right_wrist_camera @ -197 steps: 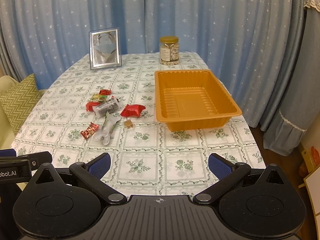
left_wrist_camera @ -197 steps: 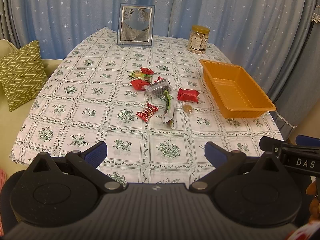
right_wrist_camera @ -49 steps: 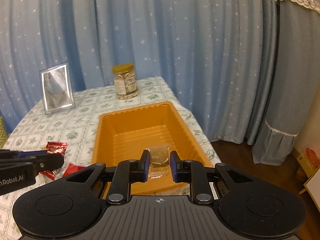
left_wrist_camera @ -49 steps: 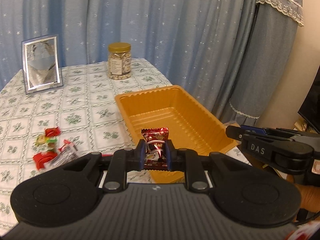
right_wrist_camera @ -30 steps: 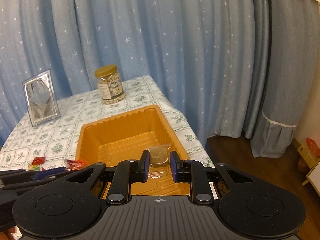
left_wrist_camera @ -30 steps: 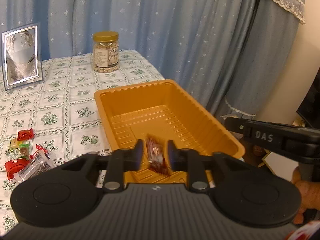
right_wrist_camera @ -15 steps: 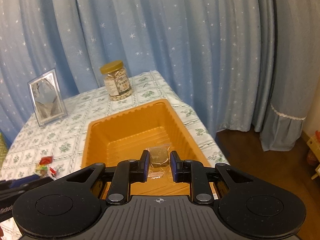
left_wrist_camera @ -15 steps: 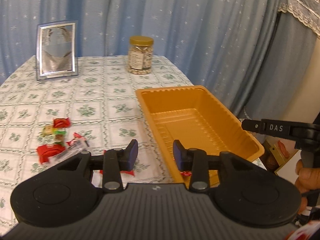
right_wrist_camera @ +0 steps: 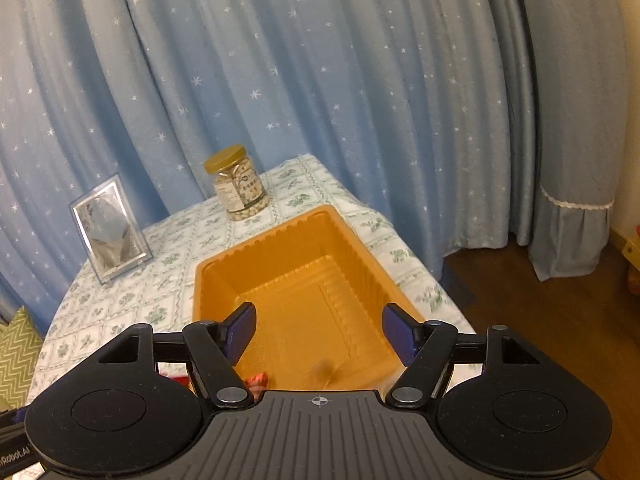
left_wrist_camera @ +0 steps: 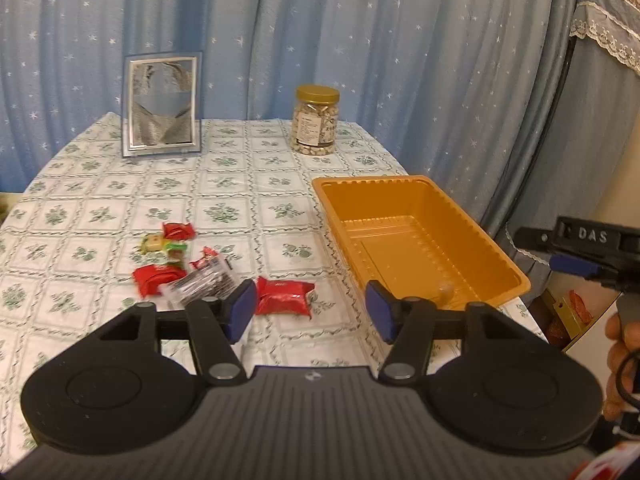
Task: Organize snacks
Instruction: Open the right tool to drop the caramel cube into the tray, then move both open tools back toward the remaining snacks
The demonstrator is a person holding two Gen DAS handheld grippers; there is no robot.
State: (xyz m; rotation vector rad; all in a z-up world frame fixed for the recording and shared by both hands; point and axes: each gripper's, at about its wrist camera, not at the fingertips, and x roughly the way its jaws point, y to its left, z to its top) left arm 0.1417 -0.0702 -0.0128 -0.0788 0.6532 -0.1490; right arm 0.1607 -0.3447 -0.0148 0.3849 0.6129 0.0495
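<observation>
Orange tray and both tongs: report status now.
Left tongs open, holding nothing. Right tongs open over the orange tray. Red snack packets on the tablecloth. Nothing blocking the tray.

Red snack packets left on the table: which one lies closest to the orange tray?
The large red packet just ahead of the left gripper; the other red ones lie farther from the tray.

Blue star-dotted curtains (left_wrist_camera: 360, 40) are hung behind the table (left_wrist_camera: 248, 184), which is covered by a green floral checked cloth. A wooden floor (right_wrist_camera: 540, 320) and a zigzag-patterned green cushion (right_wrist_camera: 16, 356) are seen beside it.
</observation>
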